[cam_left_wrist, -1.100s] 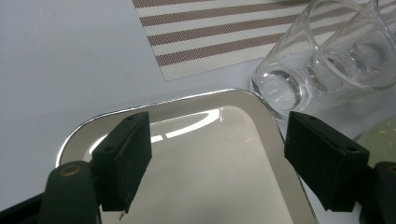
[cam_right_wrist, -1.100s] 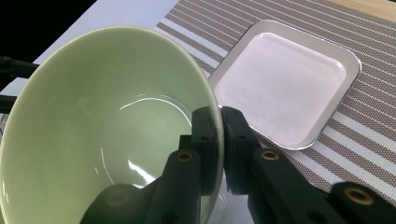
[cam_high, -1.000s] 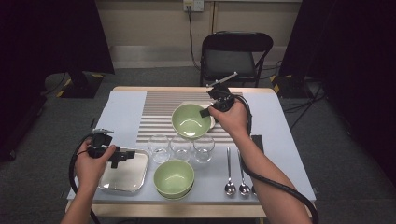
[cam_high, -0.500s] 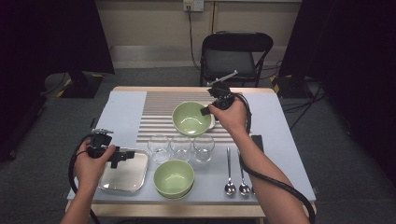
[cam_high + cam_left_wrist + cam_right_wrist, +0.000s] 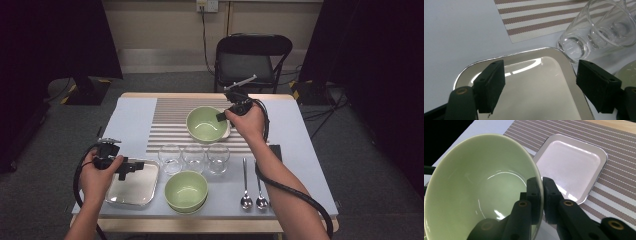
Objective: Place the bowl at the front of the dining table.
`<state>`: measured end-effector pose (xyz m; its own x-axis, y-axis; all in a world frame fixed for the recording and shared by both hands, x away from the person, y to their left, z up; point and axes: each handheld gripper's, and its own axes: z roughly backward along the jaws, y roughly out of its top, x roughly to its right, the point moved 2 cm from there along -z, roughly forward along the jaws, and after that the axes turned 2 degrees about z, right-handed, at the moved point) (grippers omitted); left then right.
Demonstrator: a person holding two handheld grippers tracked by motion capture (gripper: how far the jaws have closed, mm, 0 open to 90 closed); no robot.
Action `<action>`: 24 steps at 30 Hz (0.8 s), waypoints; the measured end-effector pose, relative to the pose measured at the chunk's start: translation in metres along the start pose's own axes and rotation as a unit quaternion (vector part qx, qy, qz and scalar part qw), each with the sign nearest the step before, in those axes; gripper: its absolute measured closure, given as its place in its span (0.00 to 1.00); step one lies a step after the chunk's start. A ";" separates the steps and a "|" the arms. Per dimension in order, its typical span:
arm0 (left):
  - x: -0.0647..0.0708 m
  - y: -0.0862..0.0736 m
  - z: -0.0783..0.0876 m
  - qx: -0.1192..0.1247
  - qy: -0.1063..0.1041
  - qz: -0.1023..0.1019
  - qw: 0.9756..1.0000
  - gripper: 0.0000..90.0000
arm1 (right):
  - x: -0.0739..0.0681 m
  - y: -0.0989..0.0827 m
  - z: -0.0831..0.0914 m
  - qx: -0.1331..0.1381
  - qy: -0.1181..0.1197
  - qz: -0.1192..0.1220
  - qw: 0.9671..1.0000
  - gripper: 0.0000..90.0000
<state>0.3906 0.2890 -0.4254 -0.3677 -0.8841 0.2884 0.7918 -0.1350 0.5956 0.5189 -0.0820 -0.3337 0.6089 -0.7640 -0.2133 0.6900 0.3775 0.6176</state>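
Note:
My right gripper (image 5: pixel 223 116) is shut on the right rim of a pale green bowl (image 5: pixel 206 124), one jaw inside and one outside. The bowl (image 5: pixel 479 190) hangs tilted over the striped mat (image 5: pixel 170 125), and a white square plate (image 5: pixel 571 170) lies just beneath and beyond it. My left gripper (image 5: pixel 137 166) stands open just above a shiny metal tray (image 5: pixel 135 192) at the front left. Nothing is between its jaws (image 5: pixel 540 75), only the tray (image 5: pixel 536 100) below them.
Three clear glasses (image 5: pixel 194 156) stand in a row mid-table, the nearest glass (image 5: pixel 594 32) just beyond the tray. A second green bowl (image 5: pixel 186 191) sits at the front centre, with two spoons (image 5: pixel 252 185) to its right. A black chair (image 5: pixel 252 60) stands behind the table.
The right hand and its bowl have shifted only slightly, toward the far side of the table. The left hand and its gripper have stayed where they were.

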 end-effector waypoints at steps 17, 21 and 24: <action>0.000 -0.001 -0.001 0.001 0.002 0.000 1.000 0.26 | 0.011 0.004 -0.007 0.007 -0.011 -0.014 1.000 0.94; -0.001 -0.001 0.000 -0.001 0.004 0.001 1.000 0.26 | 0.014 0.004 -0.008 0.007 -0.014 -0.017 1.000 0.94; -0.002 -0.001 0.000 0.000 0.004 0.001 1.000 0.26 | 0.016 0.004 -0.009 0.009 -0.016 -0.019 1.000 0.94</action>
<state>0.3904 0.2905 -0.4265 -0.3622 -0.8876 0.2847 0.7930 -0.1329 0.5946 0.5352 -0.0882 -0.3417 0.5690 -0.7945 -0.2122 0.7049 0.3383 0.6234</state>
